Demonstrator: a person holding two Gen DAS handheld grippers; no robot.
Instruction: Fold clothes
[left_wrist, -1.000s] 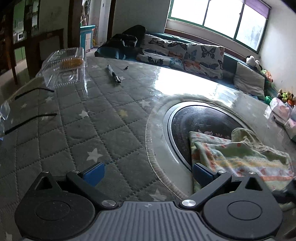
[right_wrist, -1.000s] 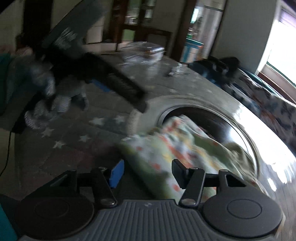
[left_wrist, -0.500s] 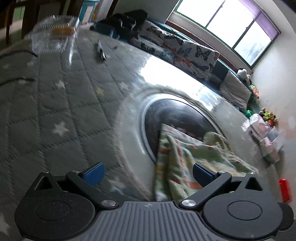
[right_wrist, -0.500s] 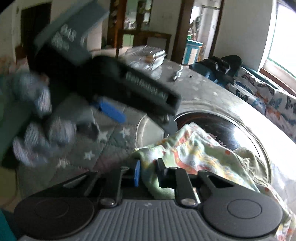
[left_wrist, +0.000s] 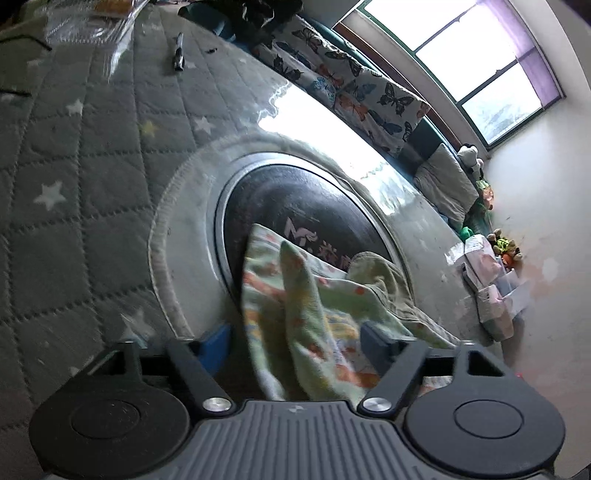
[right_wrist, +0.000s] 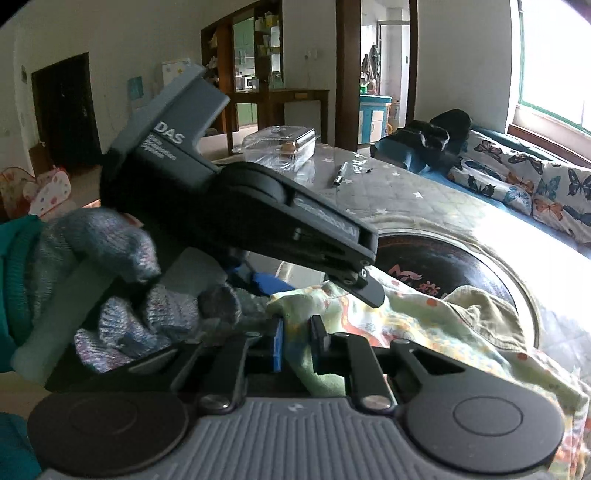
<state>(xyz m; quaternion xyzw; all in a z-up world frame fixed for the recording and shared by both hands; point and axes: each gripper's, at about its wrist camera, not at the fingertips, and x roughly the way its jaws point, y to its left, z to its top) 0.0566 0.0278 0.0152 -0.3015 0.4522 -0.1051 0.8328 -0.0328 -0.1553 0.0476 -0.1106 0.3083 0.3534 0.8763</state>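
Note:
A pale green patterned garment lies crumpled over the black round plate set in the table. My left gripper is open, its jaws wide on either side of the garment's raised fold. In the right wrist view my right gripper is shut on the garment's near edge, and the cloth spreads to the right. The left gripper's body, held by a gloved hand, hangs close above and left of the right gripper.
The table has a grey quilted star-print cover. A clear plastic box and a pen lie at its far side. A sofa with butterfly cushions runs behind the table. Bags and toys sit at the right.
My left gripper has moved right over the garment, so the cloth now sits between its open jaws. My right gripper has closed on the garment's edge and lifted it slightly.

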